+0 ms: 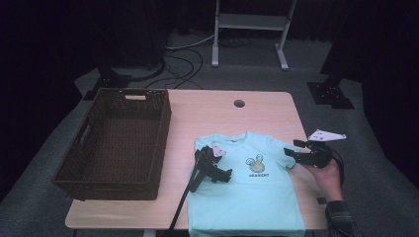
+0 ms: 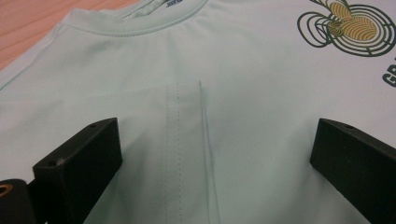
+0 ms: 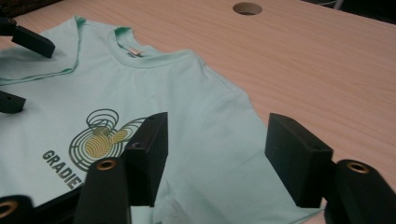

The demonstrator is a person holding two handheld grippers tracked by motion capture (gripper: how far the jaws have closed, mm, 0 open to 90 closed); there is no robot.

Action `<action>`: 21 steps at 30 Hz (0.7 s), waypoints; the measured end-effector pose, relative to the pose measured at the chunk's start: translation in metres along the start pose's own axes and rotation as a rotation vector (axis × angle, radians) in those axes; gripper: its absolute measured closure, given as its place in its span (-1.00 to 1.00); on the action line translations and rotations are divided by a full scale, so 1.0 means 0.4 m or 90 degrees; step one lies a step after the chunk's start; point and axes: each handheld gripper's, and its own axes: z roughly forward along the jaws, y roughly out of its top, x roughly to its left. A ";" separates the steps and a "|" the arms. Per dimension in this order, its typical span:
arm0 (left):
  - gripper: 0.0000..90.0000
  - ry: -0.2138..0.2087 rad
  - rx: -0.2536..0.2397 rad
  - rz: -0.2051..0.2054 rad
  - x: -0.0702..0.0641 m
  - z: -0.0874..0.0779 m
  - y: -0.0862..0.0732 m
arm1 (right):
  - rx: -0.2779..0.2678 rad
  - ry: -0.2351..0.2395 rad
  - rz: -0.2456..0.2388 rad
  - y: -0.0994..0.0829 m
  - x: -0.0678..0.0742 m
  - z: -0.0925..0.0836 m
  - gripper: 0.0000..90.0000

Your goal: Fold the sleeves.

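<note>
High view: a pale mint-green T-shirt with a round printed logo (image 1: 247, 190) lies flat, front up, on the near right part of a light wooden table (image 1: 207, 111), its hem at the near edge. An empty dark brown woven basket (image 1: 79, 182) stands well apart on the left. The left gripper (image 1: 213, 159) rests over the shirt's left sleeve area, and the right gripper (image 1: 292, 150), held in a hand (image 1: 327, 173), sits at the opposite sleeve, likely so both sides can be folded inward. Left gripper view: the black jaws stand wide apart, released, above a sleeve already folded over the chest. Right gripper view: the jaws straddle the shirt's sleeve edge, partly closed but not yet pinching the cloth.
</note>
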 end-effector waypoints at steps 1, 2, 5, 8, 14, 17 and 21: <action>-0.98 0.000 0.000 0.000 0.000 0.000 0.000 | 0.000 -0.001 0.000 0.000 -0.001 0.000 -0.07; -0.98 0.000 0.000 0.000 0.000 0.000 0.000 | 0.000 -0.001 0.001 0.000 -0.002 -0.001 -0.06; -0.98 0.000 0.000 0.000 0.000 0.000 0.000 | 0.004 -0.004 0.001 0.000 -0.003 -0.001 -0.02; -0.98 0.000 0.000 0.000 0.000 0.000 0.000 | 0.003 -0.013 0.002 -0.001 -0.006 -0.002 0.06; -0.98 0.000 0.000 0.000 0.000 0.000 0.000 | 0.003 -0.030 0.009 -0.005 -0.021 -0.008 0.23; -0.98 0.000 0.000 0.000 0.000 0.000 0.000 | 0.007 -0.038 0.014 -0.009 -0.029 -0.011 0.27; -0.98 0.000 0.000 0.000 0.000 0.000 0.000 | 0.016 -0.052 0.018 -0.016 -0.037 -0.007 0.34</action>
